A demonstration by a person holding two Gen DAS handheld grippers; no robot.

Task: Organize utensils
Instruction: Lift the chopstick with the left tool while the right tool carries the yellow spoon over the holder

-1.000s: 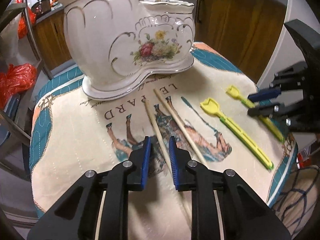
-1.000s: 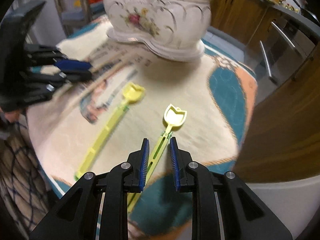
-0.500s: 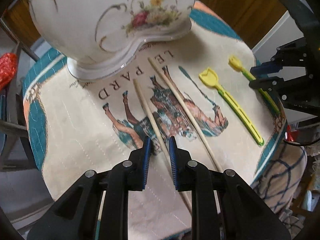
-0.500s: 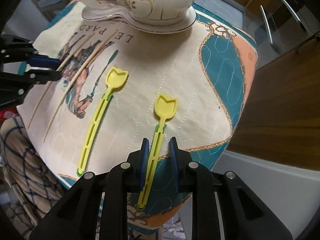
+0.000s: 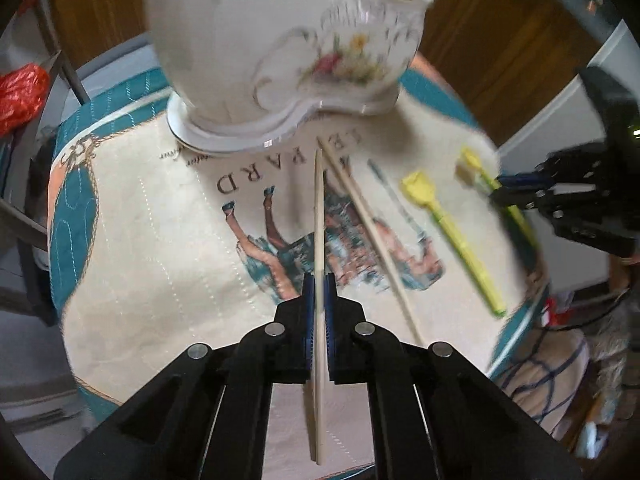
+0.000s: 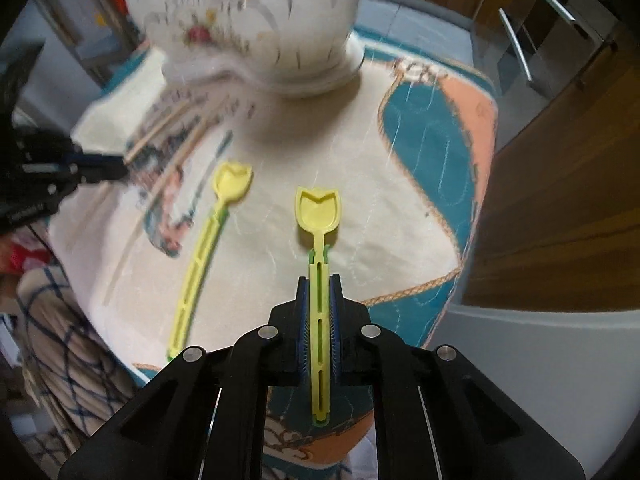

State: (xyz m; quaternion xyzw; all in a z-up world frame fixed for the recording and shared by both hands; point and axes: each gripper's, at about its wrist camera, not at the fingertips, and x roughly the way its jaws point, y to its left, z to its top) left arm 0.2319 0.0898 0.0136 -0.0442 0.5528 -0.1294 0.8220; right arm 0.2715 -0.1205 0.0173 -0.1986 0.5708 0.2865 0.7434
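A: Both tongs have just been closing. The left gripper [image 5: 319, 280] clenches a chopstick [image 5: 318, 216]; the right gripper [image 6: 319, 284] clamps a yellow spoon [image 6: 318, 216].

B: The holder [image 5: 280, 40] stands at the far side of the cloth [image 5: 132, 240].

A: I'd lift straight, keep each tip level, then drop them into the holder one at a time.

B: The other chopstick [image 5: 372, 232] and spoon [image 5: 452, 236] lie on the cloth.

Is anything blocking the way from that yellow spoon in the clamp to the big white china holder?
Nothing visible does. The right gripper holds the yellow tulip-shaped plastic spoon; only bare cloth lies before the white floral ceramic holder.
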